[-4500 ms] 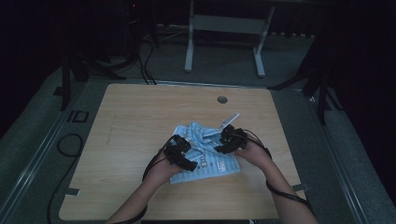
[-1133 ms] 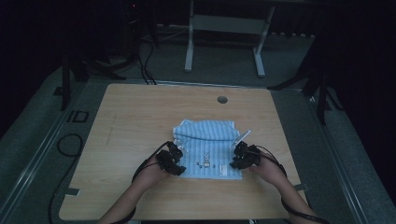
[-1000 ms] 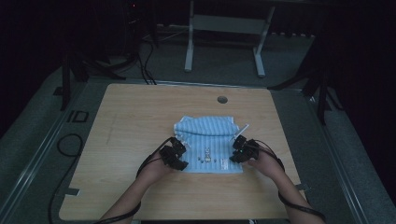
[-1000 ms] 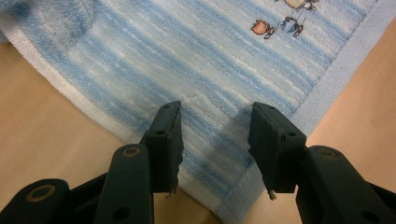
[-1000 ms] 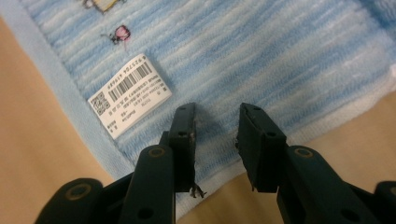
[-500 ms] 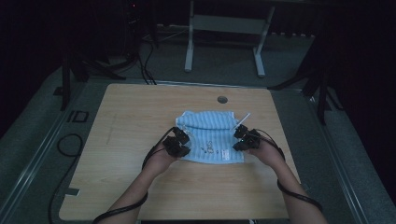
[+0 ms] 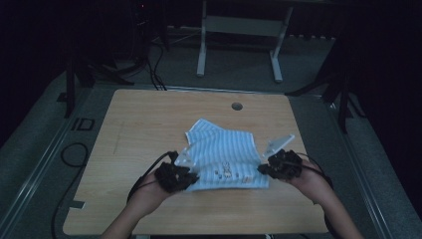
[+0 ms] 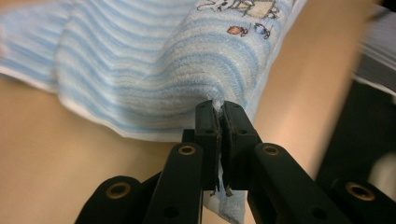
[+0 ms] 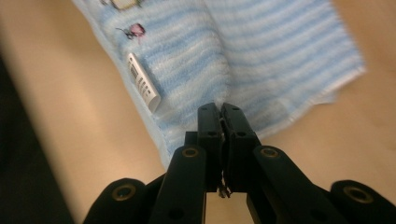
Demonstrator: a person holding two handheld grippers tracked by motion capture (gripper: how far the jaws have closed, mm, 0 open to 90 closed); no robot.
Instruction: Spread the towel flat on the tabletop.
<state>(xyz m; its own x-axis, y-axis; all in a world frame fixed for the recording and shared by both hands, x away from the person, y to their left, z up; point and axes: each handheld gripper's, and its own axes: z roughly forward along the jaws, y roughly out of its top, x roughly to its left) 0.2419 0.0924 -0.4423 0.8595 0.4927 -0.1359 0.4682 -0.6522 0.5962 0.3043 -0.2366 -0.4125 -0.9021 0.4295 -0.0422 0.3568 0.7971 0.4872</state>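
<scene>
One blue-striped towel (image 7: 226, 157) at the near middle of one wooden table (image 7: 149, 124), two grippers, left gripper (image 8: 219, 109) and right gripper (image 9: 220, 112) each clamped on a near towel corner, close views adding a cartoon print (image 8: 243, 9) and one white label (image 9: 144, 88), high view adding both forearms.

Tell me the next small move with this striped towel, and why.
Probably carry both pinched corners forward over the far part of the striped towel to fold it in half. The left gripper and right gripper are each shut on a near corner, the near edge hangs lifted off the table, and the far part lies flat ahead.
</scene>
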